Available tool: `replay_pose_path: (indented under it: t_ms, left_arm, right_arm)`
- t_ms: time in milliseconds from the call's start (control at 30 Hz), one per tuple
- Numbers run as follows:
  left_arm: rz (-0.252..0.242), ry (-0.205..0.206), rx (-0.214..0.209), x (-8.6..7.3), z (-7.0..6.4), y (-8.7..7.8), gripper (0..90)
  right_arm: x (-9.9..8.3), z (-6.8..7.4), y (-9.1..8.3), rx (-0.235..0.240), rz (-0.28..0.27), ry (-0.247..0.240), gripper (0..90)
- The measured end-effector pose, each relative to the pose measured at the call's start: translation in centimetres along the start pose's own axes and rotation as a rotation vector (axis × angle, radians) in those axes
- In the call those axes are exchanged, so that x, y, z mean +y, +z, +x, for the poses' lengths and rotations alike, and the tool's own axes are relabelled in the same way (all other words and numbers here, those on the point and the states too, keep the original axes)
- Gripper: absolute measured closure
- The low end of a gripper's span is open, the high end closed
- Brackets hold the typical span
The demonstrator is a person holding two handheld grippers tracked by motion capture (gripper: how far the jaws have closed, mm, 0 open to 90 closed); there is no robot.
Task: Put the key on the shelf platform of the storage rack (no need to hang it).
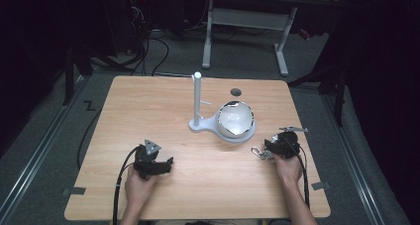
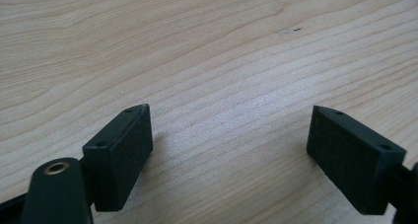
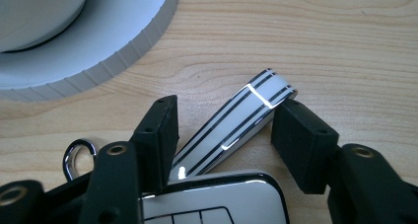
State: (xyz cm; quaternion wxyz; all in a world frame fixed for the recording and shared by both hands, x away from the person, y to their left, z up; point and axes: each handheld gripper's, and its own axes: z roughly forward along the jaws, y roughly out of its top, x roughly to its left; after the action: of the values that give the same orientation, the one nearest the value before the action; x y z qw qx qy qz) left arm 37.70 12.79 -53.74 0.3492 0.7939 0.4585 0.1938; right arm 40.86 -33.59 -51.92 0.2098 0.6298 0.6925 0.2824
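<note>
A light wooden surface [image 1: 198, 185] with rounded corners carries a white stand [image 1: 200, 126] near its middle: a flat base with an upright white post [image 1: 197, 98] on its left part and a round tray on its right part, where a white bowl with a dark rim [image 1: 236, 118] sits. A small dark round hole [image 1: 236, 92] lies in the surface just beyond the bowl. The person's left hand [image 1: 138, 185] holds the left gripper [image 1: 161, 166] at the near left of the surface, well apart from the stand; in the left gripper view its two black pads [image 2: 118, 157] stand wide apart over bare wood grain, with nothing between them. The right hand [image 1: 288, 168] holds the right gripper [image 1: 265, 150] at the near right, just beside the near right edge of the stand's round tray. In the right gripper view a glossy white object with thin black stripes and chrome edging [image 3: 236, 123] lies between the right gripper's jaws, a narrow striped strap reaching forward from a wider white body at the bottom of the frame, with a small chrome ring [image 3: 76, 157] at its left side. The far jaw's pad touches the tip of the strap, while the other pad sits just beside it with a slim gap showing, so the jaws stand part-open around the object, and whether they actually clamp it cannot be told. In the high view the object shows as a small shiny shape [image 1: 261, 153] on the surface at the gripper's tip.
</note>
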Motion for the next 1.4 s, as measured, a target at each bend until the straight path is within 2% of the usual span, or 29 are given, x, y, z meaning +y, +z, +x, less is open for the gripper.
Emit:
replay_pose_path:
  t_ms: [133,167,333,600,833,933,1033,1167,1400]
  left_arm:
    - [0.0,0.0,0.0,0.0,0.0,0.0,18.0]
    - [0.0,0.0,0.0,0.0,0.0,0.0,18.0]
    - [0.001,0.002,0.0,0.0,0.0,0.0,18.0]
    - [0.0,0.0,0.0,0.0,0.0,0.0,18.0]
    - [0.0,0.0,0.0,0.0,0.0,0.0,18.0]
    - [0.0,0.0,0.0,0.0,0.0,0.0,18.0]
    - [0.0,0.0,0.0,0.0,0.0,0.0,18.0]
    - [0.0,0.0,0.0,0.0,0.0,0.0,18.0]
    - [0.0,0.0,0.0,0.0,0.0,0.0,18.0]
  right_arm:
    - [0.0,0.2,0.0,-0.017,-0.004,-0.026,51.6]
    - [-0.1,0.3,0.0,-0.025,-0.004,-0.045,56.6]
    - [-0.1,0.6,0.0,-0.019,-0.006,-0.085,64.7]
    - [-0.2,1.0,-0.1,-0.005,0.002,-0.117,74.5]
    - [-0.2,1.3,-0.3,0.008,-0.003,-0.139,75.4]
    - [-0.2,1.5,-0.8,0.035,-0.01,-0.141,75.6]
    - [-0.1,1.6,-1.1,0.041,-0.021,-0.145,75.6]
    - [0.0,1.5,-2.4,0.087,-0.047,-0.136,75.7]
    - [0.6,1.5,-4.5,0.127,-0.085,-0.144,75.9]
